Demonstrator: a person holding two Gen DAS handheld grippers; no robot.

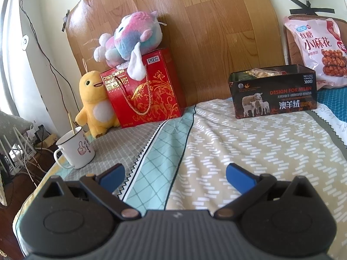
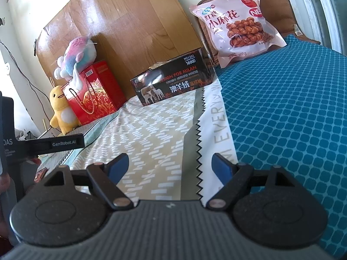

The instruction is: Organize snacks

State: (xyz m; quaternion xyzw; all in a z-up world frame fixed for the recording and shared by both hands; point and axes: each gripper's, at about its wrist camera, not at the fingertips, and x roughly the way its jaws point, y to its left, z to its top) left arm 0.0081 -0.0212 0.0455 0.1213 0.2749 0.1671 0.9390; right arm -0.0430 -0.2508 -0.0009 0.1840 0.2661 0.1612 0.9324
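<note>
Both the left gripper (image 1: 175,173) and right gripper (image 2: 171,165) hover wide and empty over the bed (image 1: 238,143), well short of the black box (image 1: 273,91).

Black box (image 1: 273,91) reads "DESIGN FOR MILAN"; red box (image 1: 143,91) "Crispy Cashew".

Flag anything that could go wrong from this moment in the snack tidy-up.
The white mug with a stick in it stands at the bed's edge, near the open left tool; a sideways sweep may knock it off. The pink snack bag leans upright and could slump when the open right tool grips it.
</note>
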